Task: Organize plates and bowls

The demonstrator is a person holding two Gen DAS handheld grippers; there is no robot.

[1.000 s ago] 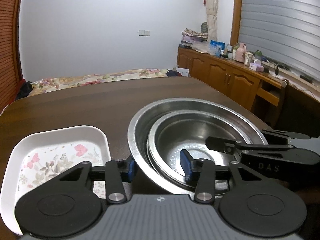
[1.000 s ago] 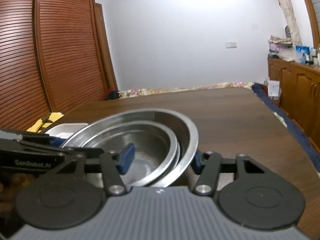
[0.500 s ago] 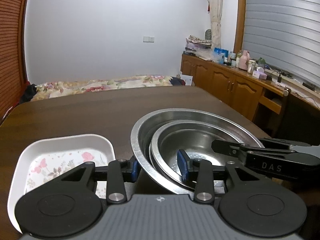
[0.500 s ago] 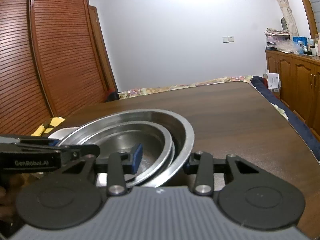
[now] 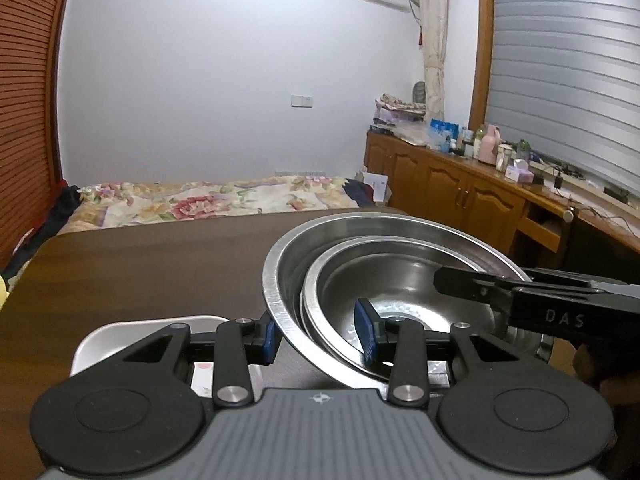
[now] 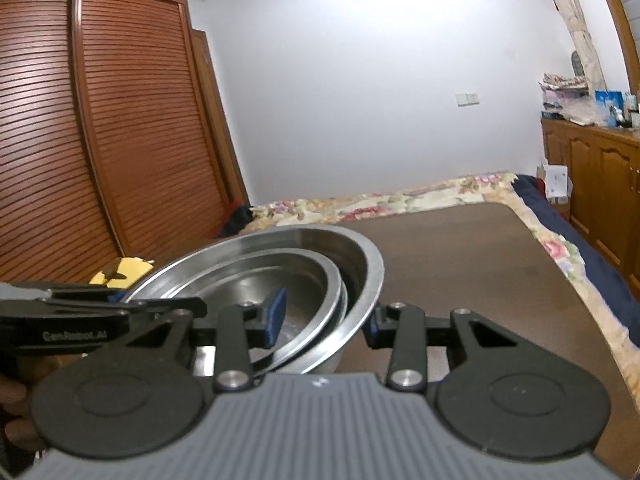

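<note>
Two round stainless-steel bowls sit nested: a smaller bowl [image 5: 404, 280] with a hammered, dimpled floor inside a larger bowl [image 5: 292, 260] with a broad, brushed, flat rim. One white rectangular tray [image 5: 108, 338] with rounded corners lies on the dark wood-grain table [image 5: 140, 264], at about eight o'clock from the bowls and mostly hidden behind the left gripper's black linkage.

The left gripper [image 5: 318, 338] straddles the near-left walls of the stack: one blue pad sits outside the larger bowl, the other inside the smaller bowl, so both rims lie between its fingers. The right gripper [image 6: 324, 318] does the same on the opposite side, with one blue pad inside the smaller bowl and the other outside the larger bowl's rim. Each appears clamped on the nested pair, though the exact pad contact is hard to confirm.

In the left wrist view the right gripper reaches in from three o'clock; in the right wrist view the left gripper enters from nine o'clock.
</note>
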